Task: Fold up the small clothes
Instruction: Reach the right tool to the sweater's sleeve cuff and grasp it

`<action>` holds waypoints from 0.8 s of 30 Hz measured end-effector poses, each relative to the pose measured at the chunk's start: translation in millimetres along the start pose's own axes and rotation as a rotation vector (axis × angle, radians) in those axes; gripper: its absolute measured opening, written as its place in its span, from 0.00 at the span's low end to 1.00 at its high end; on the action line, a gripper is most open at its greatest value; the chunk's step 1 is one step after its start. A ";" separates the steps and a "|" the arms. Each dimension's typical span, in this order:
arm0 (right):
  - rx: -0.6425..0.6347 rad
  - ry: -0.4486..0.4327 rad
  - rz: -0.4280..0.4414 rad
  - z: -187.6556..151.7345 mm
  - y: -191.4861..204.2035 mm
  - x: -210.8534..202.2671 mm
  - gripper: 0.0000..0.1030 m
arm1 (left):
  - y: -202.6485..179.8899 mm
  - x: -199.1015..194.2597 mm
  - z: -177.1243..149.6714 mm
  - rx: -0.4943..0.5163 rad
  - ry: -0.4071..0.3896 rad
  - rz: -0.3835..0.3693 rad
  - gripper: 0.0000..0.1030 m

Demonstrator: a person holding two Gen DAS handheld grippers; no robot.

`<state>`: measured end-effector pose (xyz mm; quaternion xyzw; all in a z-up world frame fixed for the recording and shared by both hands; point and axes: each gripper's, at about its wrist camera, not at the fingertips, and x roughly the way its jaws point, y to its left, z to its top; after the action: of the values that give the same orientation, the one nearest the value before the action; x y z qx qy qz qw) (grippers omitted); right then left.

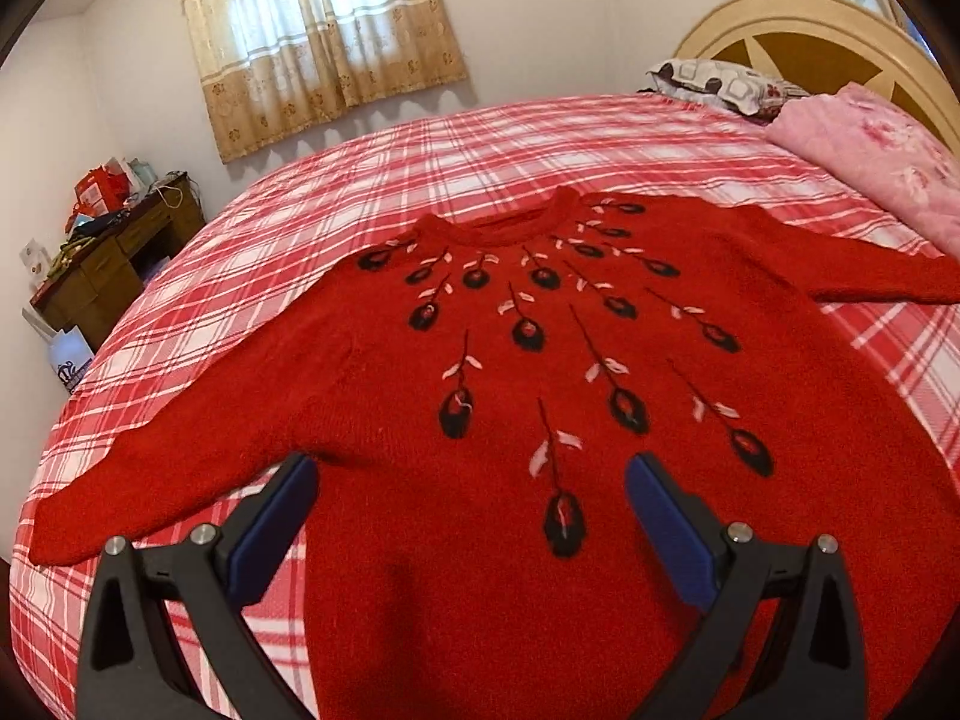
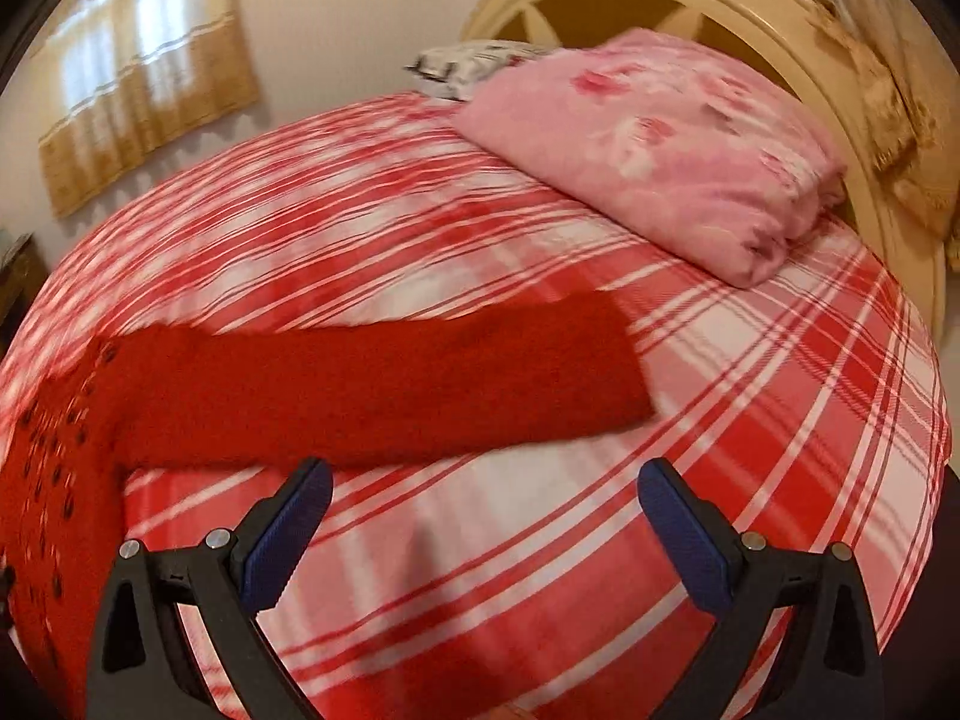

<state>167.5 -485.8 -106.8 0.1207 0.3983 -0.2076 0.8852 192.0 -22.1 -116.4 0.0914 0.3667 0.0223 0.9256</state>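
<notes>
A red knitted sweater (image 1: 510, 372) with black and white embroidered buds lies flat, front up, on the bed, both sleeves spread out. My left gripper (image 1: 471, 471) is open and empty, hovering over the sweater's lower body. In the right wrist view the sweater's right sleeve (image 2: 372, 384) stretches across the bed, its cuff to the right. My right gripper (image 2: 485, 477) is open and empty, just in front of that sleeve, above the bedsheet.
The bed has a red and white plaid sheet (image 1: 336, 204), also in the right wrist view (image 2: 540, 540). A folded pink floral blanket (image 2: 660, 138) and a patterned pillow (image 1: 714, 81) lie by the cream headboard (image 1: 798, 18). A cluttered wooden desk (image 1: 114, 252) stands left of the bed.
</notes>
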 end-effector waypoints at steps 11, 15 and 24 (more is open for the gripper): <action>0.143 0.123 -0.041 40.0 -64.5 60.2 0.73 | 8.5 8.7 6.6 -0.023 0.003 0.023 1.00; 0.128 0.134 -0.029 44.0 -59.6 67.2 0.55 | 14.0 12.7 8.4 -0.036 0.008 0.035 1.00; 0.054 0.130 0.018 52.5 -34.8 62.2 0.10 | 28.8 15.4 8.3 -0.071 0.015 0.046 1.00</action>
<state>222.9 -553.3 -121.2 0.1613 0.4482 -0.2018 0.8558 209.7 6.5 -115.6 0.0666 0.3703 0.0573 0.9248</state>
